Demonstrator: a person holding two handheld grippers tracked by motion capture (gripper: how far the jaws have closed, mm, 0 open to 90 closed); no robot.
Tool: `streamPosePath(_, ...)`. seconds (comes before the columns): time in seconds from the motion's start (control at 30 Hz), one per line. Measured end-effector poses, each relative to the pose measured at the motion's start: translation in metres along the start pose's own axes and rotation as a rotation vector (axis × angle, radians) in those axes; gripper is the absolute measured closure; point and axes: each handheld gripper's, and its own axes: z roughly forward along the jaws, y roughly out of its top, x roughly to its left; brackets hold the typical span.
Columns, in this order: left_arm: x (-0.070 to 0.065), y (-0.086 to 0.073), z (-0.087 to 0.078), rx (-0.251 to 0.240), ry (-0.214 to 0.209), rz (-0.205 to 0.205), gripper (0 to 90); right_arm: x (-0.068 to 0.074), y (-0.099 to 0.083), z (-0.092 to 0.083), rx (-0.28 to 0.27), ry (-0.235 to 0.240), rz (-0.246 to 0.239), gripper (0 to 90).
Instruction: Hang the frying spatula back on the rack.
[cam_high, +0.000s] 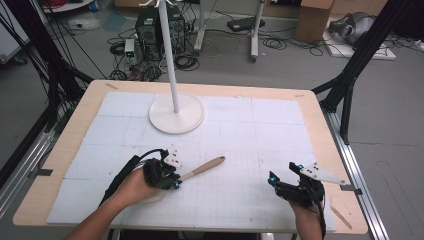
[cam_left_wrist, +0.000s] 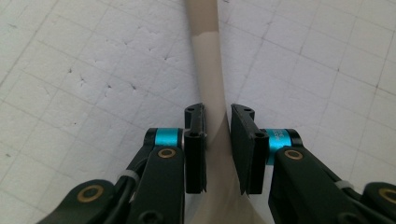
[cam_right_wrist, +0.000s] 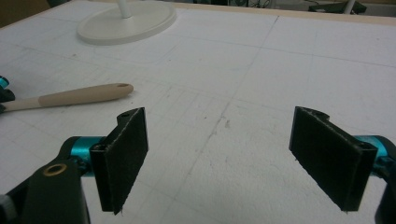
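Fingers of my left gripper (cam_left_wrist: 217, 135) pinch the spatula (cam_left_wrist: 211, 93) by its beige neck on the white surface (cam_high: 240, 130); right gripper (cam_right_wrist: 219, 154) fingers spread wide, holding nothing.

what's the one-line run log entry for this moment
left hand-held gripper: shut on spatula handle | right hand-held gripper: open, nothing between its jaws | white stand: upright at table's far side
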Motion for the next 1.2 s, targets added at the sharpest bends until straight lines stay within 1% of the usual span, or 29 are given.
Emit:
streamPosePath(0.13, -0.002, 0.000, 0.001, -0.004, 0.013, 0.008, 74.8, -0.001, 0.000, 0.000, -0.001, -0.003, 0.000, 18.6)
streamPosePath(0.23, -0.002, 0.000, 0.001, -0.003, 0.019, 0.001, 75.1, 0.000, 0.000, 0.000, 0.001, -0.002, 0.001, 18.6)
streamPosePath(0.27, -0.002, 0.000, 0.000, 0.004, 0.019, -0.005, 75.5, 0.000, 0.000, 0.000, 0.002, -0.001, 0.005, 18.6)
streamPosePath(0.3, -0.002, 0.000, 0.001, -0.003, 0.014, -0.016, 75.9, 0.000, 0.000, 0.000, 0.001, -0.001, -0.001, 18.6)
streamPosePath(0.33, -0.001, 0.000, 0.000, 0.001, 0.013, -0.024, 76.2, 0.000, 0.000, 0.000, 0.002, 0.000, 0.000, 18.6)
streamPosePath(0.37, -0.001, -0.001, 0.001, -0.010, 0.010, -0.046, 76.5, 0.001, 0.000, 0.000, 0.002, 0.001, 0.000, 18.6)
streamPosePath(0.4, 0.001, -0.001, 0.000, -0.007, 0.003, -0.048, 76.8, 0.001, 0.000, 0.000, 0.003, 0.000, 0.000, 18.7)
streamPosePath(0.57, 0.001, -0.002, 0.000, -0.016, 0.001, -0.048, 77.7, 0.000, 0.000, 0.000, -0.001, -0.002, 0.001, 18.7)
streamPosePath(0.63, 0.001, -0.002, -0.001, -0.017, -0.004, -0.051, 77.8, -0.001, 0.000, -0.001, 0.000, -0.002, 0.009, 18.6)
streamPosePath(0.73, 0.001, -0.002, -0.002, -0.023, 0.005, -0.049, 77.8, -0.001, -0.001, -0.001, 0.002, -0.002, 0.014, 18.6)
streamPosePath(0.77, 0.002, -0.003, -0.003, -0.031, 0.006, -0.057, 77.8, -0.001, -0.001, -0.001, 0.002, -0.002, 0.014, 18.6)
streamPosePath(0.8, 0.003, -0.003, -0.004, -0.050, 0.004, -0.074, 77.8, -0.001, 0.000, -0.001, 0.000, -0.001, 0.009, 18.6)
streamPosePath(0.83, 0.004, -0.003, -0.006, -0.056, 0.003, -0.075, 77.8, -0.001, 0.000, -0.001, 0.000, -0.001, 0.009, 18.6)
streamPosePath(0.87, 0.005, -0.004, -0.011, -0.077, 0.013, -0.084, 77.7, 0.000, -0.001, 0.000, 0.000, 0.001, 0.012, 18.6)
streamPosePath(0.9, 0.005, -0.004, -0.011, -0.077, 0.013, -0.084, 77.7, 0.000, -0.001, 0.000, 0.000, 0.001, 0.012, 18.6)
streamPosePath(0.97, 0.007, -0.004, -0.015, -0.103, 0.015, -0.100, 77.7, 0.001, 0.000, 0.000, -0.002, 0.005, 0.016, 18.6)
streamPosePath(1.07, 0.010, -0.006, -0.022, -0.157, 0.026, -0.129, 77.7, 0.003, 0.002, 0.002, -0.006, 0.010, 0.012, 18.6)
streamPosePath(1.13, 0.012, -0.008, -0.027, -0.184, 0.035, -0.138, 77.7, 0.008, 0.004, 0.004, 0.000, 0.021, 0.007, 18.5)
streamPosePath(1.2, 0.013, -0.009, -0.031, -0.214, 0.041, -0.154, 77.7, 0.009, 0.005, 0.005, 0.001, 0.027, 0.005, 18.5)
